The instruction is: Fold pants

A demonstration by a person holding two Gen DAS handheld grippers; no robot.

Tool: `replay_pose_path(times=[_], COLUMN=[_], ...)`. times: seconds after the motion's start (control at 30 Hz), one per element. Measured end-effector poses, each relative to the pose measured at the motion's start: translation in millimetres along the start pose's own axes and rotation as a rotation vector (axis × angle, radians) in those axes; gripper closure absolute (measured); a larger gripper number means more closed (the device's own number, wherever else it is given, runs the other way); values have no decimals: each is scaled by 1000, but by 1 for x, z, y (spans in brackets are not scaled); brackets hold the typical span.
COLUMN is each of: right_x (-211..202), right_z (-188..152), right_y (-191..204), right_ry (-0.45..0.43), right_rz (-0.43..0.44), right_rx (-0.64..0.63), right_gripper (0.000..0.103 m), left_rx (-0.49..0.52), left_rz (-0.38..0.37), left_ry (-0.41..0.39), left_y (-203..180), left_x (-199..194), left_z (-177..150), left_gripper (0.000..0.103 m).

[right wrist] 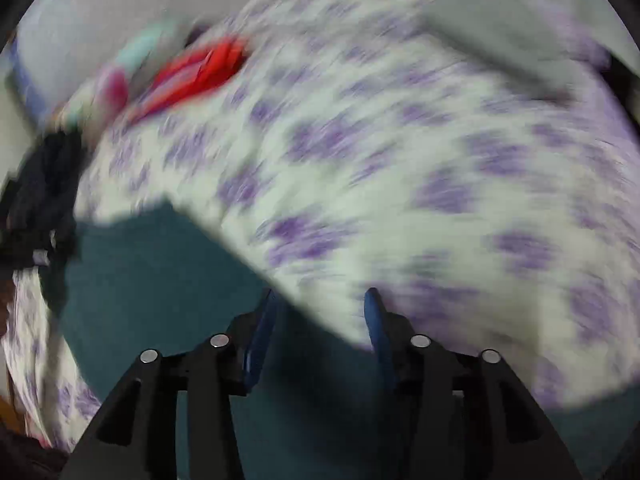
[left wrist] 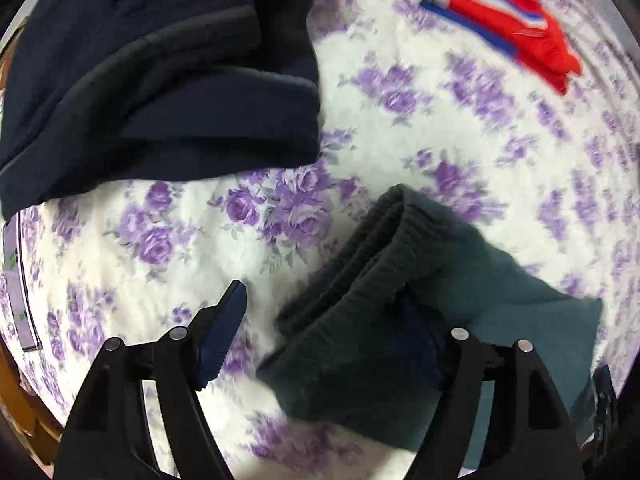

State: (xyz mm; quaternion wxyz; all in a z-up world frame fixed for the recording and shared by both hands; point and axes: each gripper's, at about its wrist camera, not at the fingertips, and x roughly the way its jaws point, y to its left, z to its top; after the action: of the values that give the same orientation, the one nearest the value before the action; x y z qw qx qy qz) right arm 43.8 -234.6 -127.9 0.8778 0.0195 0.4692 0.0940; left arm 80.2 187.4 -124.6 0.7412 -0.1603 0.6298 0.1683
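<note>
Dark teal pants (left wrist: 360, 320) lie folded on the floral bedsheet (left wrist: 400, 140), their ribbed waistband pointing up and left. My left gripper (left wrist: 324, 300) hangs over them, pointing down with jaws wide apart. Its left blue pad (left wrist: 224, 332) is off the cloth over bare sheet. Its right finger is mostly hidden in the fold of the pants. In the blurred right wrist view the pants (right wrist: 160, 280) fill the lower left. My right gripper (right wrist: 320, 300) stands open over their edge, with nothing pinched between its pads.
A pile of navy clothing (left wrist: 160, 80) lies at the upper left. A red garment with blue and white stripes (left wrist: 500, 12) lies at the top right, and shows again (right wrist: 200, 68) in the right wrist view. The bed's wooden edge (left wrist: 16, 412) is at the far left.
</note>
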Motion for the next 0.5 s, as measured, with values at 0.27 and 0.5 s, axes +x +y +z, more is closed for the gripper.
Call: replay_pose_path(times=[0.27, 0.5], right_x=[-131, -150], right_z=[-111, -179], right_y=[-160, -223], right_ry=[-90, -110], right_rz=[-164, -158], right_rx=[450, 723], right_gripper=[37, 60], left_rx=[197, 378], left_rz=[-152, -178], left_ry=[-135, -11], left_y=[-42, -97], left_x=[-63, -15], left_z=[-30, -89], left_gripper=[31, 27])
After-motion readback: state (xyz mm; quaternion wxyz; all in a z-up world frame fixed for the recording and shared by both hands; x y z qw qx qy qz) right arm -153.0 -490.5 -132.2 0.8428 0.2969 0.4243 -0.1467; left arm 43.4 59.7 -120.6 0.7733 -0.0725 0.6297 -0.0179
